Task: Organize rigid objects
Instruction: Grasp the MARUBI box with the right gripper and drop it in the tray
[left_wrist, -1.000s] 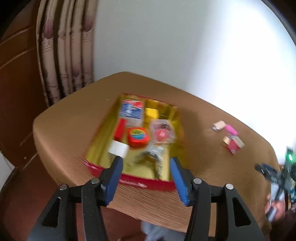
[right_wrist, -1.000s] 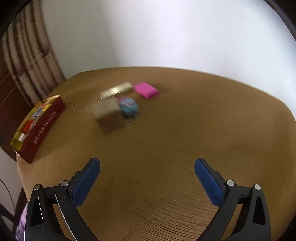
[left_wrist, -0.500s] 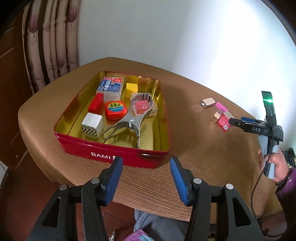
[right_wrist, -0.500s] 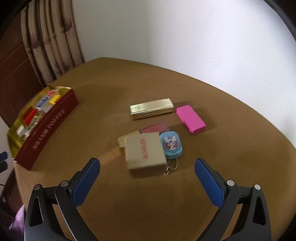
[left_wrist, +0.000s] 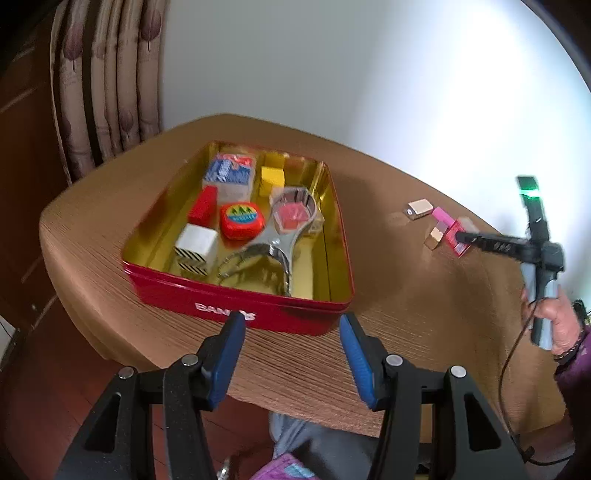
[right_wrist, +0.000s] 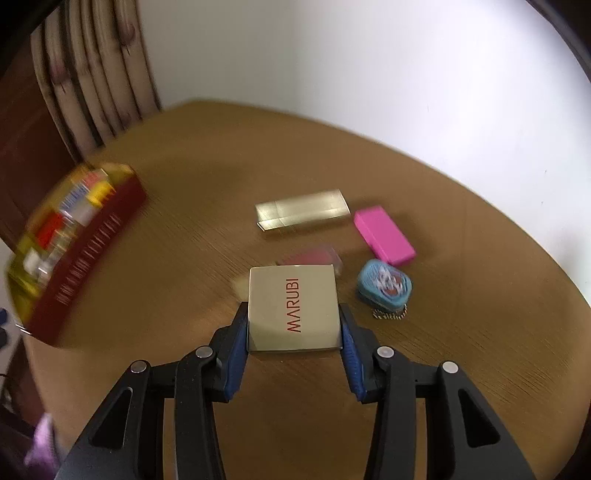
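My right gripper (right_wrist: 293, 325) jaws are closing on the MARUBI box (right_wrist: 293, 308); slick faces, so it might slip and bump the blue keychain (right_wrist: 384, 288) at 3 o'clock. Left gripper (left_wrist: 291, 347) hangs open, empty.

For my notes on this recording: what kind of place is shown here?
Probably a room in a home: a round brown wooden table, patterned beige curtains beside a plain white wall, and dark wood panelling.
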